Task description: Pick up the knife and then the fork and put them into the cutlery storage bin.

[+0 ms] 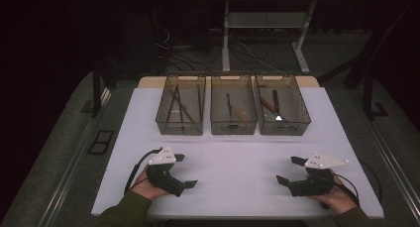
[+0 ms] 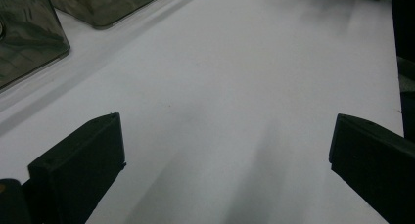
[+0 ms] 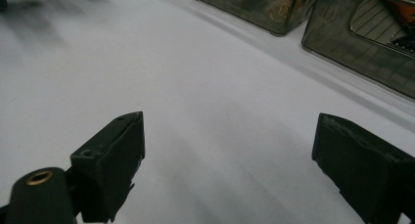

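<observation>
- The left gripper (image 1: 187, 170) rests low over the near left part of the white table (image 1: 233, 162), jaws spread wide with nothing between them; a hand (image 1: 148, 186) in a green sleeve (image 1: 126, 212) holds it
- The right gripper (image 1: 288, 170) sits over the near right part, jaws likewise wide apart and empty, pointing toward the left gripper across bare tabletop; the two are well apart
- Three see-through tubs stand side by side along the far edge, well beyond both grippers
- The left tub (image 1: 181, 105) holds long thin dark sticks, the middle tub (image 1: 233, 105) a couple of slim tools, the right tub (image 1: 282, 105) tools with reddish-brown handles
- Behind the table, cables (image 1: 247, 51) lie on the dark floor by a desk frame (image 1: 227, 33)
</observation>
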### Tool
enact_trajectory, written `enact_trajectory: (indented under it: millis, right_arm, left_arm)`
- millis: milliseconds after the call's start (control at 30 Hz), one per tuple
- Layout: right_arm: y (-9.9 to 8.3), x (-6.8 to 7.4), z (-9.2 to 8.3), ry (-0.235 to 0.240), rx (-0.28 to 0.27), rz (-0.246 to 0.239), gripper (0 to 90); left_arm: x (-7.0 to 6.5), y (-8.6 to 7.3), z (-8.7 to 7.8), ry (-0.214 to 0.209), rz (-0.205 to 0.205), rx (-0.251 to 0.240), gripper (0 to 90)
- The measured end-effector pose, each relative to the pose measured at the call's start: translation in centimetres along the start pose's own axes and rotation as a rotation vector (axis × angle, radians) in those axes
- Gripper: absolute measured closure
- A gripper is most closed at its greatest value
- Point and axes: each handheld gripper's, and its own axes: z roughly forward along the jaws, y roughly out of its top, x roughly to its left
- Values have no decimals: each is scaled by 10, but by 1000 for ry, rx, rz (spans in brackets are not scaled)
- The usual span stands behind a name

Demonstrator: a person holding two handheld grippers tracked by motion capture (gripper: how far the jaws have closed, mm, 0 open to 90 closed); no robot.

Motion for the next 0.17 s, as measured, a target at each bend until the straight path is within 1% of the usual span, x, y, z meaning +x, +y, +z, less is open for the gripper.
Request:
enact_trajectory:
  millis: [167]
  right_arm:
    - [-1,-1,1,2,4,0,124]
  left_arm:
    - [0,0,0,0,0,0,0]
